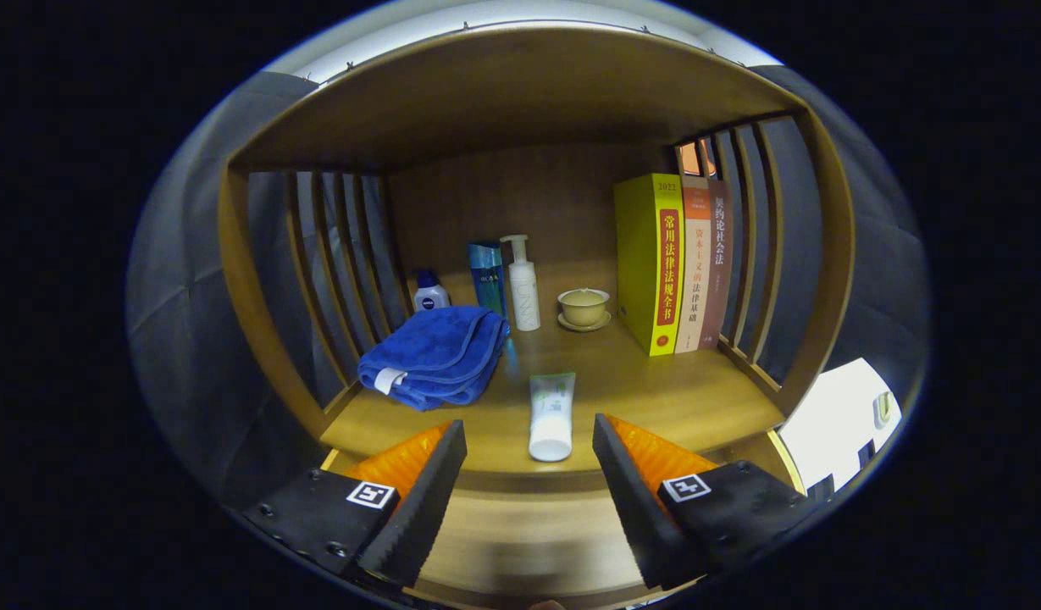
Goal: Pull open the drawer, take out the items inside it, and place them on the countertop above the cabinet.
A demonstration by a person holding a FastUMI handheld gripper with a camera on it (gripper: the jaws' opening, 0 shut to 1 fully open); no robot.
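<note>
My gripper (528, 436) is open, its two fingers spread wide with nothing between them. Just ahead of the fingertips a white tube (551, 416) with a green-printed end lies on the wooden countertop (656, 394), cap end toward me near the front edge. It is free of both fingers. Below the countertop edge, between the fingers, a plain wooden front (528, 534) shows; I cannot tell whether it is the drawer.
A folded blue towel (435, 356) lies left of the tube. Behind it stand a small blue-capped bottle (429, 292), a teal bottle (488, 278) and a white pump bottle (523, 284). A lidded cup on a saucer (584, 307) and three upright books (672, 263) fill the right. Slatted sides enclose the shelf.
</note>
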